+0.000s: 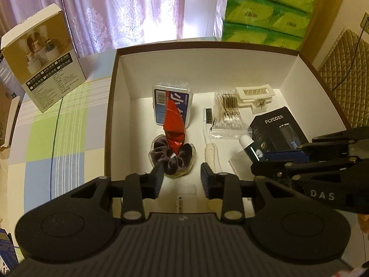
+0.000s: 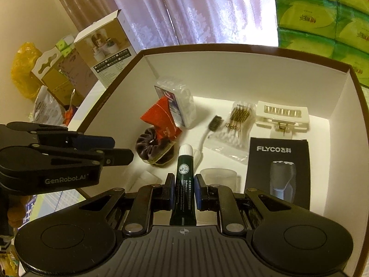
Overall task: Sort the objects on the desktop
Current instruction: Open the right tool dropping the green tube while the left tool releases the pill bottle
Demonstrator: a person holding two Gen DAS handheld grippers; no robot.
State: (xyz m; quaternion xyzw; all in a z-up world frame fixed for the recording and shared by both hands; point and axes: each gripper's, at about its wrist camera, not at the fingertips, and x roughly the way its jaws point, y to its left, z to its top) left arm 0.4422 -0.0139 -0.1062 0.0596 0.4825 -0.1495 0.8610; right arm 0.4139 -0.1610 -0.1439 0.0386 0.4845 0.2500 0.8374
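Observation:
A brown-rimmed white box (image 1: 120,92) holds a floss-pick case (image 1: 171,101), a red packet (image 1: 174,127), a dark scrunchie (image 1: 171,158), a toothbrush (image 1: 211,138), a bag of cotton swabs (image 1: 227,115), a cream claw clip (image 1: 253,98) and a black FLYCO box (image 1: 279,129). My left gripper (image 1: 182,175) hangs open over the box's near end, above a small white bottle (image 1: 186,196). My right gripper (image 2: 184,181) is shut on a dark green tube (image 2: 183,168) with a white cap, held over the box floor. The left gripper (image 2: 122,149) shows at the left of the right wrist view.
A product carton (image 1: 43,62) stands on the checked tablecloth (image 1: 57,127) left of the box. Green tissue packs (image 1: 265,11) are stacked behind it. A translucent cup (image 2: 219,176) lies in the box's near part. Cartons and bags (image 2: 46,85) crowd the far left.

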